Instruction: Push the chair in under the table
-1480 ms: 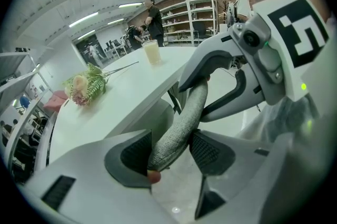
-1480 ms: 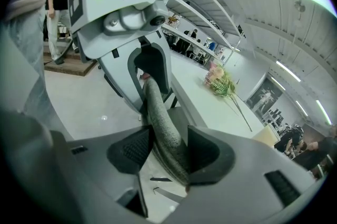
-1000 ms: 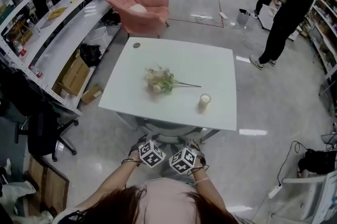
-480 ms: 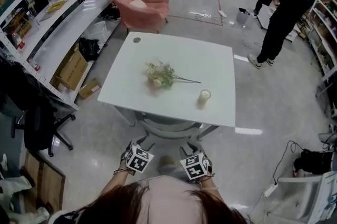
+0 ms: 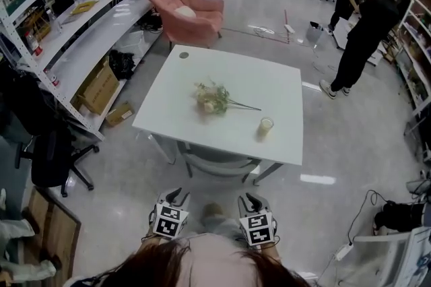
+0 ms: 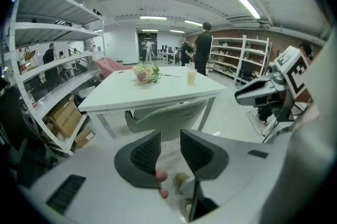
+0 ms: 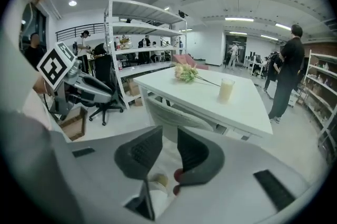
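The pale grey chair (image 5: pixel 215 163) stands tucked under the near edge of the white table (image 5: pixel 182 110), with only its curved back showing. Both grippers hang apart from it, close to my body. My left gripper (image 5: pixel 174 196) and right gripper (image 5: pixel 251 199) point toward the chair, with floor between them and it. In the left gripper view the chair (image 6: pixel 167 116) lies beyond the left gripper (image 6: pixel 169 140). In the right gripper view the chair (image 7: pixel 174 116) lies past the right gripper (image 7: pixel 169 136). Both pairs of jaws are closing, with a gap left and nothing between them.
A flower bunch (image 5: pixel 214 98) and a pale cup (image 5: pixel 265 126) sit on the table. A pink armchair (image 5: pixel 187 12) stands behind it. Shelving (image 5: pixel 74 29), boxes (image 5: pixel 97 87) and a black office chair (image 5: pixel 50 157) line the left. A person (image 5: pixel 360 43) stands far right; cables (image 5: pixel 377 211) lie near right.
Both grippers have come off the chair back, drawn back toward me and spread apart. Their jaws have narrowed. The chair now sits further under the table.
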### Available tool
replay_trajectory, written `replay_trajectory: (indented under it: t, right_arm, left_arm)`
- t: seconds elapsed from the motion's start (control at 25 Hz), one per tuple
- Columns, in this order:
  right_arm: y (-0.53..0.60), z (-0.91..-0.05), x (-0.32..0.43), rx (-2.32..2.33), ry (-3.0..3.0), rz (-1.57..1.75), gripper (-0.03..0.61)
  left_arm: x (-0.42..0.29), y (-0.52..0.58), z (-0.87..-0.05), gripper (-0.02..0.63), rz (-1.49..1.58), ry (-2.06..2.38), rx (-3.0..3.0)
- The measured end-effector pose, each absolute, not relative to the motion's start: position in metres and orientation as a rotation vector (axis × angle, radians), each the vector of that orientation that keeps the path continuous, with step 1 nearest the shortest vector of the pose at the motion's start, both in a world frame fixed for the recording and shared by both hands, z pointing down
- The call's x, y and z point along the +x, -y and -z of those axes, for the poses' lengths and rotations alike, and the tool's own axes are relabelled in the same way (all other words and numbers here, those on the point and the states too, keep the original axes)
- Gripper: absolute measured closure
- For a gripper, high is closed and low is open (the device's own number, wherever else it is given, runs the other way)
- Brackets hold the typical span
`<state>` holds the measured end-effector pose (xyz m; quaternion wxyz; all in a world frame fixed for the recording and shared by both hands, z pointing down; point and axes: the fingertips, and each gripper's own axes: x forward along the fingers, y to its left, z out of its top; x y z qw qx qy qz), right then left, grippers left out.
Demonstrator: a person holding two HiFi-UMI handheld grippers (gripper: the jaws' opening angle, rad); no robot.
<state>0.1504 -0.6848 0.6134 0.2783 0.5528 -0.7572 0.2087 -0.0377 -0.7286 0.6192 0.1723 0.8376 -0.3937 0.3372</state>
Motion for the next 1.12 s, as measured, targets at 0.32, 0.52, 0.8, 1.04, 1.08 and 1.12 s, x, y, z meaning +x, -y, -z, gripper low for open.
replay_trajectory:
  t: [0.32, 0.52, 0.8, 1.04, 1.08, 1.12]
  right_arm:
    - [0.647, -0.582, 0.119, 1.532, 2.088, -0.512, 0.485]
    - [0.624, -0.559, 0.105, 1.579, 2.106, -0.473, 0.495]
    - [0.595, -0.542, 0.102, 1.652, 2.086, -0.445, 0.515]
    - [0.582, -0.535, 0.095, 1.698, 2.068, -0.408, 0.528]
    - [0.578, -0.534, 0.095, 1.701, 2.061, -0.406, 0.529]
    - [0.575, -0.535, 0.095, 1.702, 2.055, -0.405, 0.531]
  left_arm:
    - [-0.057, 0.686, -0.562, 0.543, -0.725, 1.199, 2.439]
    - [-0.071, 0.661, -0.535, 0.575, -0.628, 1.25, 2.465]
    - [-0.085, 0.627, -0.515, 0.6, -0.54, 1.292, 2.442]
    - [-0.105, 0.603, -0.509, 0.6, -0.457, 1.305, 2.397]
    - [-0.106, 0.599, -0.51, 0.6, -0.465, 1.303, 2.395]
    - [-0.106, 0.595, -0.511, 0.6, -0.475, 1.3, 2.395]
